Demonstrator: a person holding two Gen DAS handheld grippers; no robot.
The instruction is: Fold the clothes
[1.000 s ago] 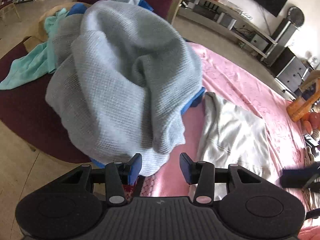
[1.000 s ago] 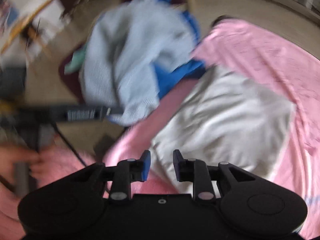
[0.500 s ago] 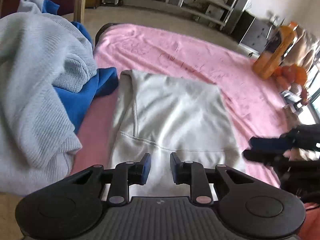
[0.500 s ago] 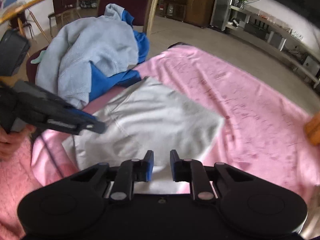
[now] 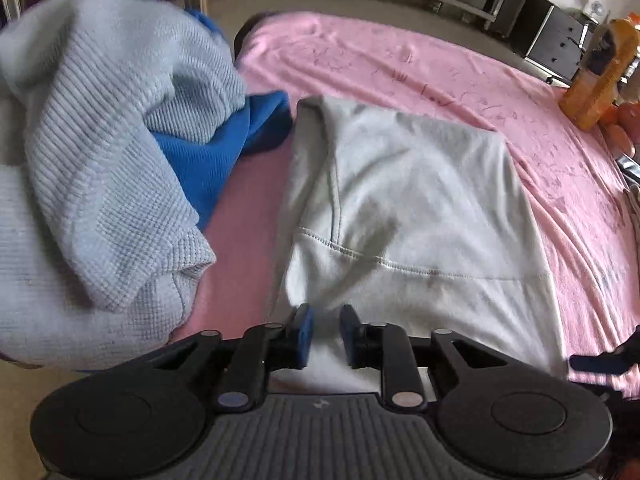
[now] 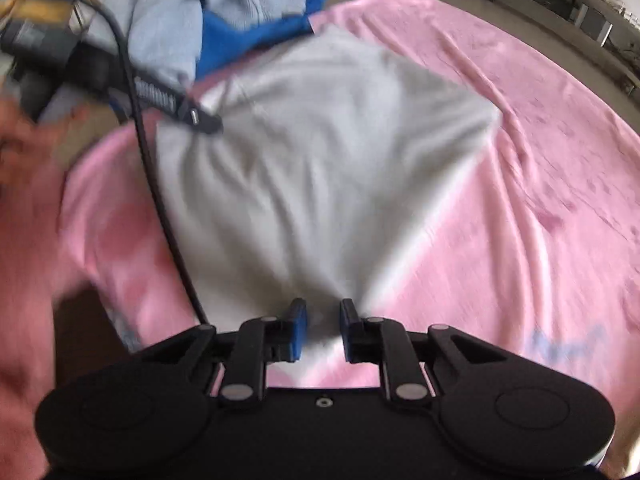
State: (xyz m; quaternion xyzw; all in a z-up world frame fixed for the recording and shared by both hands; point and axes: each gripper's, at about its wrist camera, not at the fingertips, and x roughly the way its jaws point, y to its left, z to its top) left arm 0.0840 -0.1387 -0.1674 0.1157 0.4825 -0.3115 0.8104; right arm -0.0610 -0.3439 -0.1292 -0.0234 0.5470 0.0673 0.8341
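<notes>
A white folded garment (image 5: pixel 420 200) lies flat on the pink sheet (image 5: pixel 400 60). My left gripper (image 5: pixel 324 332) is at its near left corner. The jaws are closing, with white cloth bunched between the blue pads (image 5: pixel 304 332) and creases running into them. In the right wrist view the same garment (image 6: pixel 320 140) spreads ahead. My right gripper (image 6: pixel 323 328) is shut on its near edge, where the folds pull toward the narrow gap. The left gripper (image 6: pixel 208 122) shows there at the garment's far left corner. The right gripper (image 5: pixel 592 360) is a dark shape at the left view's right edge.
A heap of clothes lies left of the garment: a pale blue knit sweater (image 5: pixel 100 140) over a bright blue piece (image 5: pixel 200 152). An orange bottle (image 5: pixel 596 80) stands at the far right. A black cable (image 6: pixel 160 200) hangs beside a hand (image 6: pixel 16 140). Shelves line the far wall.
The left gripper swung from the clothes heap to the white garment and narrowed onto its corner. The right gripper dropped to the near edge and its jaws narrowed on the cloth.
</notes>
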